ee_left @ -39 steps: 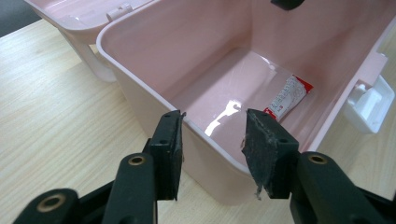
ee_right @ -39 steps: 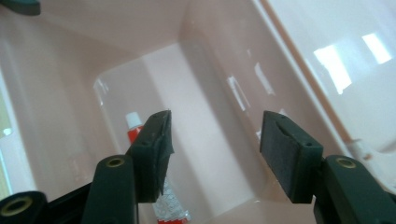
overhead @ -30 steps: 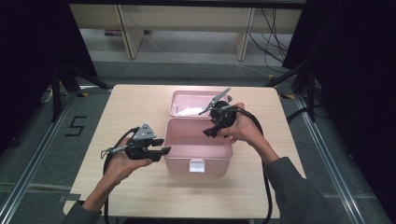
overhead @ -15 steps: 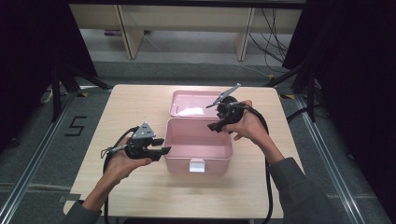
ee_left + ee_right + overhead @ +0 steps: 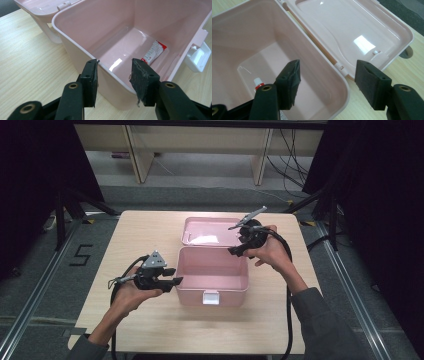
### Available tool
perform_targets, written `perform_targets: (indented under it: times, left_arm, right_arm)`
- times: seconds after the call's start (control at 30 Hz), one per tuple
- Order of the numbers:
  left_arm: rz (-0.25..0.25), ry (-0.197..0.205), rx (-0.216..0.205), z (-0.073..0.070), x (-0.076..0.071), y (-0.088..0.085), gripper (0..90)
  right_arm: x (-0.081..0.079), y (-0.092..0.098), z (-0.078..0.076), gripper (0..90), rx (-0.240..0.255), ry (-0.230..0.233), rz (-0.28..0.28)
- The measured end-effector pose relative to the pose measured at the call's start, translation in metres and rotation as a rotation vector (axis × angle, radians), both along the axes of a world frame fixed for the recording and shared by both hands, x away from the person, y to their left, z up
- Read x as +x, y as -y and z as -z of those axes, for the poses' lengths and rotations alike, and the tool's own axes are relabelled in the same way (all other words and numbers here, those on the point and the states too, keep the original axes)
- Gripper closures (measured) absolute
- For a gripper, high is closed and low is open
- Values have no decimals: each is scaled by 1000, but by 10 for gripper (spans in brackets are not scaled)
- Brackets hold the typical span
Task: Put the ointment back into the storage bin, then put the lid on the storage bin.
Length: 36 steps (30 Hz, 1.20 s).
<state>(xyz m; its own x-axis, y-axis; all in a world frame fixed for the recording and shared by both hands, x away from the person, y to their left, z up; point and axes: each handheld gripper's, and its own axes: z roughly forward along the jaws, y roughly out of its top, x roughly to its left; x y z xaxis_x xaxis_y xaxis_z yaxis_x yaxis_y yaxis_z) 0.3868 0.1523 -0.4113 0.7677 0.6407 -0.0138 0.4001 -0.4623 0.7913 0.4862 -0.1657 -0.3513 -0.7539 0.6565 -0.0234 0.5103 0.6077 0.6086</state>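
One pink box (image 5: 212, 277), one tube (image 5: 153, 52) inside, label unreadable; my left gripper (image 5: 113, 75) straddles its wall unclenched, right gripper (image 5: 327, 82) released.

- The pink box (image 5: 117, 32) is smooth, glossy plastic, with bright glints on its inner walls.
- Its lid (image 5: 352, 32) has the same shiny plastic finish.
- The latch (image 5: 197, 56) looks like paler, whitish plastic.
- The table (image 5: 150, 232) shows light, matt wood grain.
- The tube (image 5: 153, 52) inside appears to be slick, printed plastic.
- The gripper pads (image 5: 141, 75) are black, rough and frayed.
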Motion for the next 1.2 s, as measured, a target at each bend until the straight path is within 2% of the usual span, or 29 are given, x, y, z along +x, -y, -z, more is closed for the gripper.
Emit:
perform_targets:
  times: [0.03, 0.07, 0.13, 0.17, 0.23, 0.3, 0.5, 0.53, 0.57, 0.63, 0.67, 0.7, 0.8, 0.83, 0.87, 0.93, 0.97, 1.07, 1.17, 1.2]
  left_arm:
    - [-2, 2, 4, 0, 0, 0, 568]
    - [-4, 4, 5, 0, 0, 0, 568]
    - [-4, 5, 7, 0, 0, 1, 569]
    - [-4, 7, 5, 0, -1, 1, 569]
    - [-2, 8, 8, 0, -1, 1, 569]
    - [-5, 12, 14, 0, -1, 1, 569]
    - [-6, 12, 15, 0, -1, 1, 569]
    - [-6, 13, 14, 0, -1, 1, 569]
    - [-6, 14, 15, 0, -1, 1, 569]
    - [-8, 12, 6, 1, -2, 1, 570]
    - [-9, 11, 6, 1, -2, 1, 570]
    - [-5, 13, 9, 0, -1, 1, 570]
    - [-8, 13, 12, 0, -1, 1, 570]
    - [-8, 14, 12, 0, -1, 1, 570]
    - [-8, 14, 14, 0, -1, 1, 570]
    - [-7, 15, 16, 0, -1, 2, 569]
    - [-4, 14, 17, 0, -1, 2, 569]
    - [-11, 23, 18, 0, -3, 2, 570]
    - [-12, 23, 19, 0, -2, 2, 570]
    - [-10, 24, 19, 0, -2, 2, 570]
  right_arm:
    - [0, 0, 0, 384, 4, 0, 15]
    - [1, 2, 0, 383, 7, 13, 3]
    - [0, 4, -1, 378, 6, -12, 24]
    - [1, 5, 0, 375, -1, 2, 24]
    - [0, 4, -1, 372, 5, -20, 43]
    - [1, 6, 0, 371, 0, 8, 29]
    - [0, 5, 0, 369, -20, 16, 31]
    - [-3, 5, -2, 369, -26, -21, 73]
    - [-1, 6, -1, 369, -16, 6, 39]
    - [1, 8, -1, 370, -4, 8, 44]
    - [0, 8, -2, 369, 0, -14, 67]
    - [3, 10, -1, 370, -6, 13, 58]
    - [6, 11, -1, 373, 18, -8, 90]
    - [10, 13, 0, 373, 7, 13, 76]
    - [11, 13, -1, 374, 13, -3, 97]
    - [15, 16, -2, 377, 11, 17, 98]
    - [16, 16, -2, 385, 21, 7, 117]
    - [23, 20, -1, 408, 25, 33, 124]
    - [29, 24, 1, 447, 29, 27, 148]
    - [31, 23, 1, 473, 39, 26, 171]
